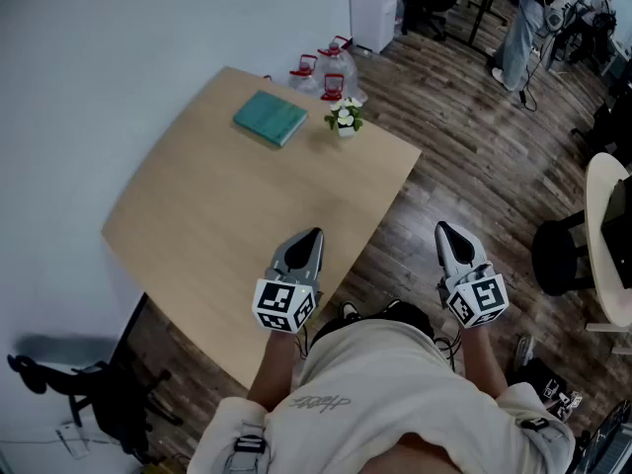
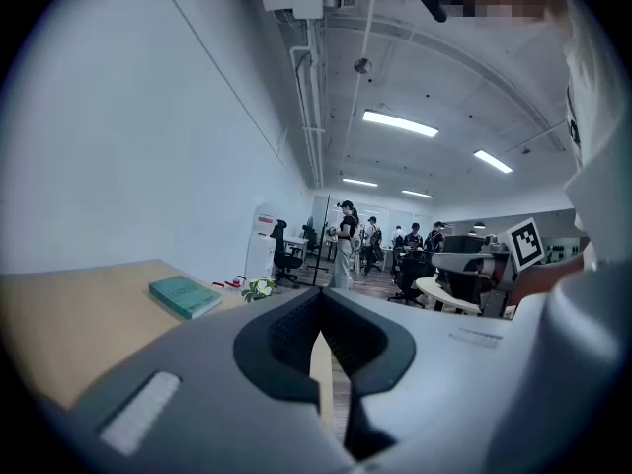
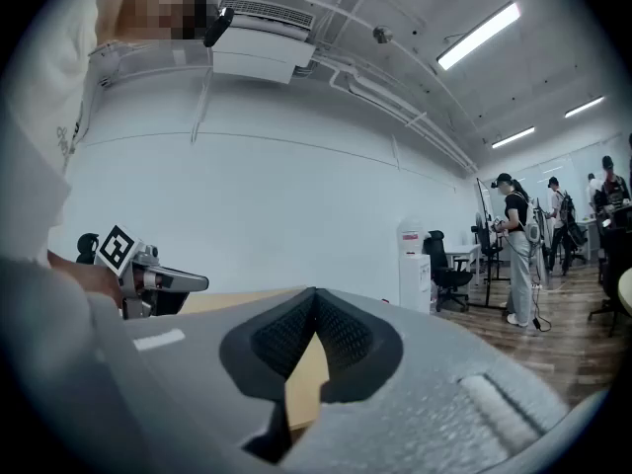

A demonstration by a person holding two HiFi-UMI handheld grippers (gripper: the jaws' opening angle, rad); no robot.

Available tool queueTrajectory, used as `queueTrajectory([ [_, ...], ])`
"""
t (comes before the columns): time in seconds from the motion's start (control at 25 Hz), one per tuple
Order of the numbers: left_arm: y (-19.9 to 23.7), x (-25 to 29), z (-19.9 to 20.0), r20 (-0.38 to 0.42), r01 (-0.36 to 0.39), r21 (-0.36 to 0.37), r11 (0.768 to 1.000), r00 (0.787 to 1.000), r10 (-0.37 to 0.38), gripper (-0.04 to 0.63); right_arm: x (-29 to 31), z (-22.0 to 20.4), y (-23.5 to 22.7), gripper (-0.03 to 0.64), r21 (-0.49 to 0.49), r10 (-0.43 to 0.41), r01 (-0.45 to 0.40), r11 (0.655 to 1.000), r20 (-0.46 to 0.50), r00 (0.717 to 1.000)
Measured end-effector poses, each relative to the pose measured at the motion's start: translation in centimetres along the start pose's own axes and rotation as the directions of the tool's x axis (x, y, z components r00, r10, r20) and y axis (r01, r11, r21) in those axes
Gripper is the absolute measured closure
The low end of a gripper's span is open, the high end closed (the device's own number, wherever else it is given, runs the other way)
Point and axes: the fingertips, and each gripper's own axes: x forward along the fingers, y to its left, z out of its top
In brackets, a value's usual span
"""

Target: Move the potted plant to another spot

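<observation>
A small potted plant [image 1: 345, 119] with white flowers stands near the far right edge of the wooden table [image 1: 207, 225]; the left gripper view shows the plant [image 2: 261, 287] far off. My left gripper [image 1: 314, 233] hovers over the table's near right edge, jaws shut and empty, its tips [image 2: 318, 294] meeting. My right gripper [image 1: 440, 227] is held beyond the table over the floor, level, shut with nothing between its tips [image 3: 315, 292]. Both are far from the plant.
A teal book [image 1: 271, 118] lies on the table left of the plant. Water jugs with red caps [image 1: 331, 67] stand on the floor behind the table. A round white table [image 1: 604, 235] and dark chair sit at right. People stand in the far room.
</observation>
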Motion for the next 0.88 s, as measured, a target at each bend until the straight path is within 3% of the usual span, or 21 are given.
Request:
queueTrajectory([
  [0.6, 3.0, -2.9, -0.8, -0.014, -0.066, -0.061, 0.996, 0.998, 0.066, 0.579, 2.6, 0.4, 3.1, 0.615, -0.010, 0.068, -0.068, 0.998, 0.001, 0.998],
  [0.88, 3.6, -1.8, -0.1, -0.003, -0.063, -0.062, 0.996, 0.998, 0.063, 0.578, 1.9, -0.4, 2.6, 0.614, -0.026, 0.014, -0.015, 1.000, -0.025, 1.000],
])
